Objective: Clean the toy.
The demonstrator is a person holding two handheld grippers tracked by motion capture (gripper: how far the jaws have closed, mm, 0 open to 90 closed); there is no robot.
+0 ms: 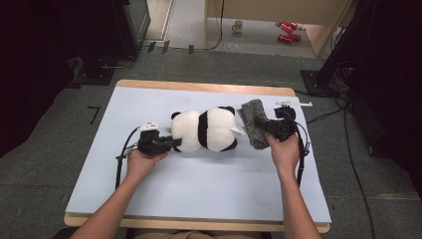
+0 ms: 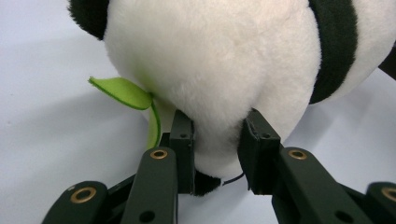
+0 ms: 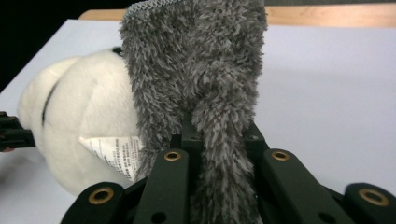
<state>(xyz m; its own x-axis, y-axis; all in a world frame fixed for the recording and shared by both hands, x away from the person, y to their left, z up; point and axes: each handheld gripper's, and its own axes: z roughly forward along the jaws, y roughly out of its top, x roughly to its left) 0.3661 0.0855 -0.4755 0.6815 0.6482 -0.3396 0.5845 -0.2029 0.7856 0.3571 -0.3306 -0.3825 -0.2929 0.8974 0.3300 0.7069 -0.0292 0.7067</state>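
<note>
- The left gripper [image 1: 171, 143] lies low on the pale blue table cover [image 1: 199, 179], gripped by the person's left hand [image 1: 142, 162], and its jaws point along the table at the toy panda [image 1: 205, 128].
- In the left gripper view its jaws stand narrow and pinch a fold of the panda's [image 2: 215, 60] white plush; the fur bulges out between the two black pads and above them.
- A small green felt leaf [image 2: 123, 92] sticks out of the panda just beside the left-hand jaw of that view, and touches the table cover [image 2: 42, 140] or hangs just over it; the angle makes that hard to judge.
- The panda lies on its side directly ahead of the left gripper, with a black band across its middle.
- The right gripper [image 1: 266, 128], in the person's right hand [image 1: 284, 152], sits at the panda's other end and is closed on a grey fuzzy cloth [image 1: 255, 122].
- In the right gripper view the grey cloth [image 3: 201, 84] rises straight up from between the jaws, which press in on it from both sides.
- Just to the left of those jaws, the panda's white body [image 3: 79, 126] shows, with a printed white tag [image 3: 114, 151] close to the cloth's edge.
- The cloth hangs against the panda's end in the high view, between the right gripper and the toy.
</note>
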